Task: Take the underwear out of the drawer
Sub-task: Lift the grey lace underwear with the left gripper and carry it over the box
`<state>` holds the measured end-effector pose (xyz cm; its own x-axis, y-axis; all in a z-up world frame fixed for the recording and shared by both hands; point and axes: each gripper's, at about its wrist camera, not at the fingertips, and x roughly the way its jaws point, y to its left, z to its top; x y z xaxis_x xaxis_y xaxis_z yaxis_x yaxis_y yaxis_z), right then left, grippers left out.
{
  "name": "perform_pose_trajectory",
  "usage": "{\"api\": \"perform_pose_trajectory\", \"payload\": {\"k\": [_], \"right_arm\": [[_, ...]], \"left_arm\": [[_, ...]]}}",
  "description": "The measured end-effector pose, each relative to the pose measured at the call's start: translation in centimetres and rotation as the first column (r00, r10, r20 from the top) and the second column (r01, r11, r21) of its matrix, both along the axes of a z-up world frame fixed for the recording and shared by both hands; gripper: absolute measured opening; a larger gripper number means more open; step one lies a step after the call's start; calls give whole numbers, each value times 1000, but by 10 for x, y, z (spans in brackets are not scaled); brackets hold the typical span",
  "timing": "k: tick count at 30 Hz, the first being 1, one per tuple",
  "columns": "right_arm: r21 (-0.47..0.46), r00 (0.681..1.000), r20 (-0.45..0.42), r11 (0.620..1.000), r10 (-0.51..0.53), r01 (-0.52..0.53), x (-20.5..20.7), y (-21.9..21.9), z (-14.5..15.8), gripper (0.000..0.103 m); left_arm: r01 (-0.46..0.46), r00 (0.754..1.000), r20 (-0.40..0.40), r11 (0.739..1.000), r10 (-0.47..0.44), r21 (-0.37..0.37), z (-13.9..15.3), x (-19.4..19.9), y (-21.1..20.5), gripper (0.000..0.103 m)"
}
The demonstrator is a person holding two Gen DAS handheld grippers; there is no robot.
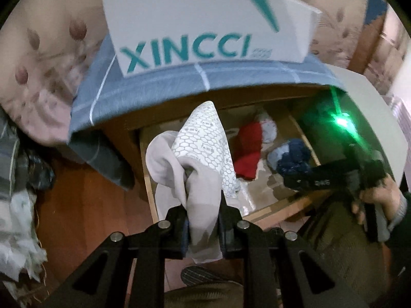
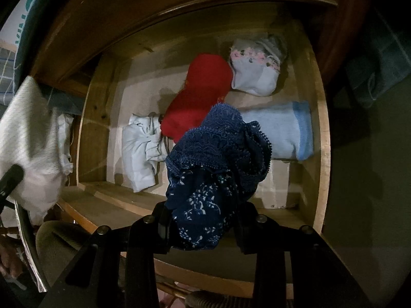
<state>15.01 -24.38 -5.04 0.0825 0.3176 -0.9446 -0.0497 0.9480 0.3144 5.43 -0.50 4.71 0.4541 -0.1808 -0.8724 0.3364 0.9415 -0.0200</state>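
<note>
My left gripper (image 1: 203, 220) is shut on a pale grey and white patterned underwear (image 1: 203, 159), held up above the open wooden drawer (image 1: 277, 208). My right gripper (image 2: 203, 228) is shut on navy lace underwear (image 2: 218, 154) with a floral print, hanging over the drawer (image 2: 325, 133). In the left wrist view that right gripper (image 1: 303, 179) shows at the right with the navy underwear (image 1: 292, 159) and a hand on it. The grey piece (image 2: 28, 133) shows at the left edge of the right wrist view. Red (image 2: 200, 97), white (image 2: 141, 148), light blue (image 2: 280, 131) and flowered (image 2: 254, 71) pieces lie in the drawer.
A blue checked cloth (image 1: 205, 84) covers the cabinet top, with a white box (image 1: 200, 28) marked XINCCI on it. Floral fabric (image 1: 46, 71) fills the left. A green light (image 1: 341, 122) glows on the right device. A slipper toe (image 1: 203, 277) shows below.
</note>
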Motion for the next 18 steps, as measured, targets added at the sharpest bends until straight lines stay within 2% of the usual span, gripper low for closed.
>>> {"api": "perform_pose_trajectory", "payload": {"k": [6, 11, 14, 18], "right_arm": [[2, 1000, -1, 1000, 0, 0, 0, 0, 0, 34], [4, 1000, -1, 1000, 0, 0, 0, -1, -1, 34], [5, 1000, 1, 1000, -1, 1, 0, -1, -1, 34], [2, 1000, 4, 1000, -3, 3, 0, -2, -1, 34]], "left_arm": [[55, 998, 44, 995, -52, -84, 48, -12, 5, 17], [90, 990, 126, 981, -69, -172, 105, -17, 9, 17], [102, 981, 184, 967, -59, -234, 150, -13, 13, 17], [92, 958, 285, 976, -34, -195, 197, -1, 7, 17]]}}
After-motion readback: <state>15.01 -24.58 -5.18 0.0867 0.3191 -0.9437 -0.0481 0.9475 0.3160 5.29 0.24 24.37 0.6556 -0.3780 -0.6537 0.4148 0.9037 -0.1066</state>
